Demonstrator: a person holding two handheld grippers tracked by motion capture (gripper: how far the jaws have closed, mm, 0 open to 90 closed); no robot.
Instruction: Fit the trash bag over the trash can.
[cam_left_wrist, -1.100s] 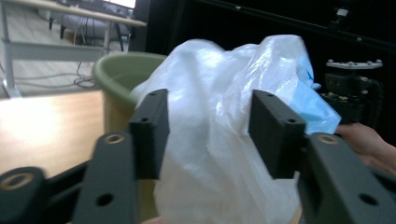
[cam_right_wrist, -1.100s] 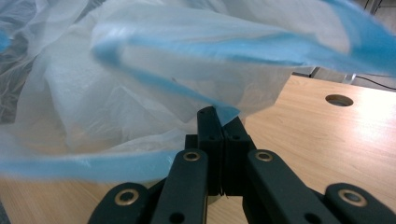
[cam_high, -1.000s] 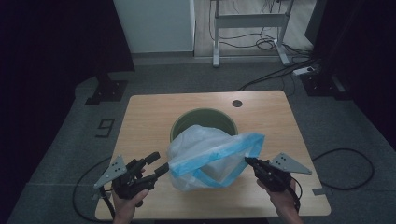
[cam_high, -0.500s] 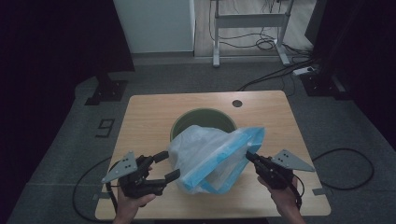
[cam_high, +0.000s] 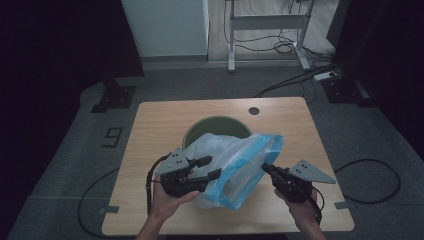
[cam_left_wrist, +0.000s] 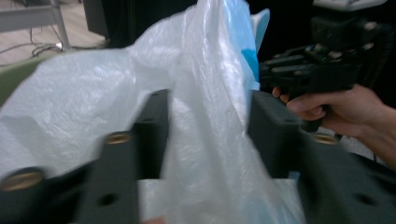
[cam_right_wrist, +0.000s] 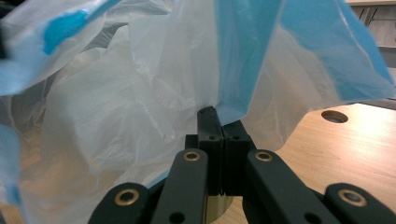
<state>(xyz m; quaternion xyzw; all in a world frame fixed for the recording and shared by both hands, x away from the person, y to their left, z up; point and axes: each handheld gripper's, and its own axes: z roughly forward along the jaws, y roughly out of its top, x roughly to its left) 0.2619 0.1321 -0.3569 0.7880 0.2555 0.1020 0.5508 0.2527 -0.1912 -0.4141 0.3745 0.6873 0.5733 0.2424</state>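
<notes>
Left gripper (cam_high: 209, 167) has moved right into the bag (cam_high: 235, 160), jaws closing around a fold; right gripper (cam_high: 266, 169) stays clamped on its edge

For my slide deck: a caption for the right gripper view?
Right tongs shut on the blue-edged plastic bag above the wooden table.

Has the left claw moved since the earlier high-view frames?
Yes. The left claw has shifted rightward, toward the green bin, its jaws just closing around a fold of the plastic bag.
</notes>
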